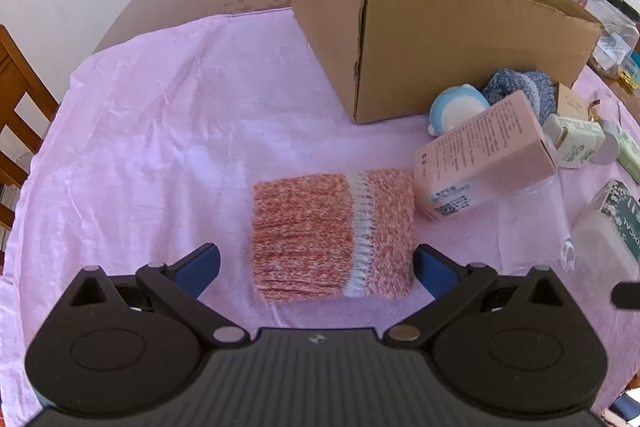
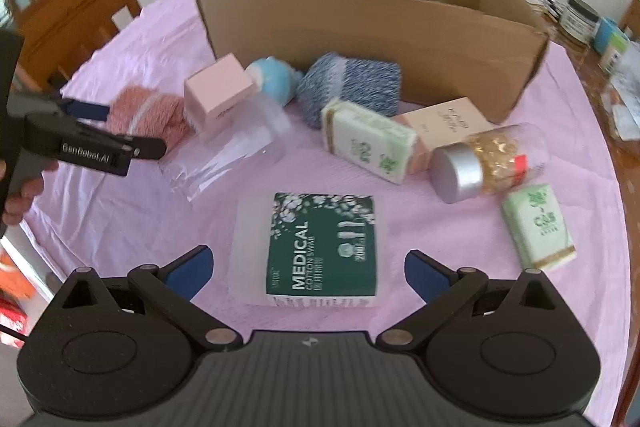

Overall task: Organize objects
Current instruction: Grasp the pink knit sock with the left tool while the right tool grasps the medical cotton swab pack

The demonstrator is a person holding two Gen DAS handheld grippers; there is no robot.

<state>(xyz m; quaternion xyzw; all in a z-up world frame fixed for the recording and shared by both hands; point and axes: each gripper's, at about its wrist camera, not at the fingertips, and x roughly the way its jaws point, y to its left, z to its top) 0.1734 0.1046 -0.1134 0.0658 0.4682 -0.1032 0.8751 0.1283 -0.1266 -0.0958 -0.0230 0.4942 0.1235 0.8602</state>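
From the left wrist view, the left gripper (image 1: pixel 316 267) stands with its jaws spread wide, holding nothing, its blue pads flanking the near end of a folded orange-and-white knitted cloth (image 1: pixel 334 237) that lies flat on the pink tablecloth (image 1: pixel 160 131). The pads look just beside the knit but not pressing it. Beyond it to the right, a pale pink cardboard carton (image 1: pixel 486 155) leans tilted, printed with small text too fine to read. Farther back sits the large open brown cardboard box (image 1: pixel 436 39), apparently where things go. My judgement: the step in hand is the approach to the knit, and next the jaws need to close across its width and lift it towards the box.

From the right wrist view, the right gripper (image 2: pixel 306 271) is likewise released and empty, poised over a flat green-and-white packet (image 2: pixel 320 251) reading "MEDICAL COTTON SWAB". The packet lies between the pads without touching them. The other gripper, seen at the left edge, carries the lettering "GenRobot.AI" as best I can read it. Two small pale green boxes (image 2: pixel 366 141) show a logo that looks like "C&B". A clear jar with a silver lid (image 2: pixel 490 161) lies on its side with gold contents. Most objects remain outside the box, so the sorting seems early.
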